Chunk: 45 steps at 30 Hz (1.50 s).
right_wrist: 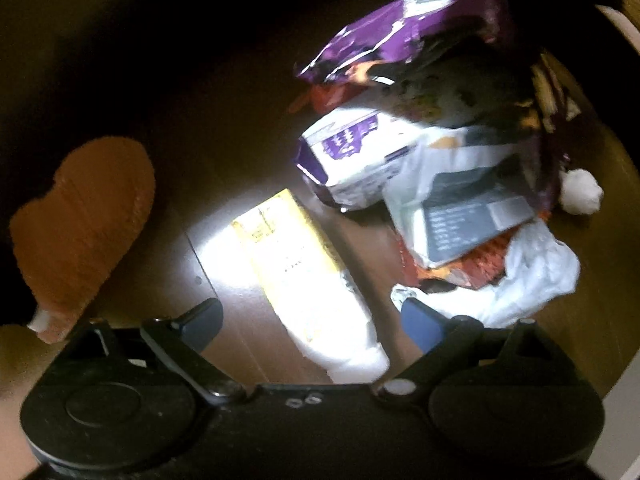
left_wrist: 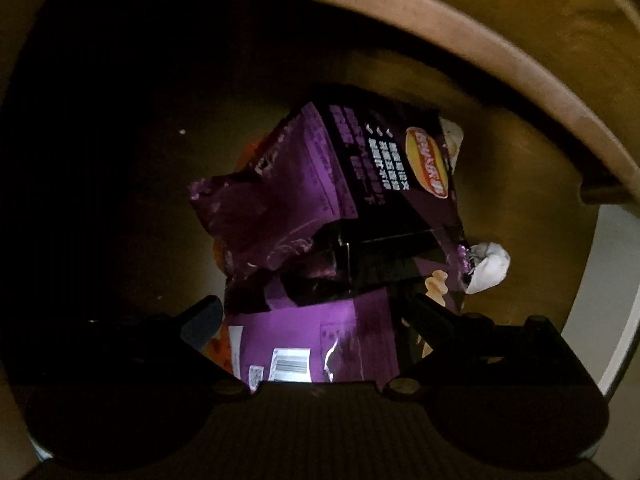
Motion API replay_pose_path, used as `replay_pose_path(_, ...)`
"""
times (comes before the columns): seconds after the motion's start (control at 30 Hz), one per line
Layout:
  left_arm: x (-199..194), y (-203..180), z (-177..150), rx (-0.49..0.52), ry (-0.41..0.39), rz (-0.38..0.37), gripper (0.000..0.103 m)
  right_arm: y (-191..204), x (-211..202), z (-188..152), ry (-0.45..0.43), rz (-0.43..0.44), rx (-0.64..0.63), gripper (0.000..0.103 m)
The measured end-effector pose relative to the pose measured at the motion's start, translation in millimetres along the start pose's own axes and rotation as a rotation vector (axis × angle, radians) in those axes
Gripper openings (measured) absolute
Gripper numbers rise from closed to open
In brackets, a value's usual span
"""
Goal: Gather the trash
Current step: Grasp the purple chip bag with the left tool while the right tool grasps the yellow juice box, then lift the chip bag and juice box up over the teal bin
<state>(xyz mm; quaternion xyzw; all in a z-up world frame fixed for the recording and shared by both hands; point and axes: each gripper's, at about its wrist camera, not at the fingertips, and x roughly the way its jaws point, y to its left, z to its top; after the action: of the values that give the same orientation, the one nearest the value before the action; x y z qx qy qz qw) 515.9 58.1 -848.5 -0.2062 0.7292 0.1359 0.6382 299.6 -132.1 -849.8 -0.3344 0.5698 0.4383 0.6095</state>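
Note:
In the left wrist view a crumpled purple chip bag (left_wrist: 320, 208) lies between the fingers of my left gripper (left_wrist: 316, 316); the jaws stand wide apart around its lower part, touching or not I cannot tell. A white paper wad (left_wrist: 490, 266) sits at its right. In the right wrist view my right gripper (right_wrist: 316, 320) is open above a yellow-and-white wrapper (right_wrist: 296, 256) lying flat. Behind it is a pile: the purple bag (right_wrist: 408, 36), a white-purple packet (right_wrist: 352, 160), a white-grey packet (right_wrist: 464, 196), crumpled white tissue (right_wrist: 536, 276) and a white wad (right_wrist: 580, 190).
The trash lies on a dark brown wooden floor (right_wrist: 248, 128) under a curved wooden rim (left_wrist: 460, 28). An orange-brown shape (right_wrist: 84, 224) stands at the left of the right wrist view. A pale wall or floor strip (left_wrist: 616, 280) shows at the far right.

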Motion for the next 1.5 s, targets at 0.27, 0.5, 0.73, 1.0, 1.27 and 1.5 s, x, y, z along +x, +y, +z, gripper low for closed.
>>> replay_pose_path(0.27,1.9,-3.0,4.8,-0.022,0.015,-0.063,0.059,4.8,19.9,1.2,0.008,-0.031,-0.041,0.083)
replay_pose_path(0.5,-19.4,0.6,3.8,-0.058,-0.023,-0.116,0.030,20.2,21.2,2.9,0.033,-0.087,-0.068,0.061)
replay_pose_path(0.73,-50.4,11.8,-5.5,-0.060,-0.066,-0.107,0.014,27.8,-16.8,-3.0,0.044,-0.026,0.083,0.059)
replay_pose_path(1.0,-129.7,28.6,-37.5,-0.036,-0.132,-0.138,0.011,7.9,-114.7,-12.8,0.015,0.016,0.422,0.058)
replay_pose_path(1.27,-245.3,29.6,-79.5,0.018,-0.187,-0.182,0.011,-21.7,-256.8,-12.1,-0.113,-0.039,0.725,0.057)
replay_pose_path(1.5,-360.9,20.9,-106.9,0.073,-0.267,-0.203,0.012,-27.3,-398.0,11.5,-0.277,-0.124,0.829,0.057)
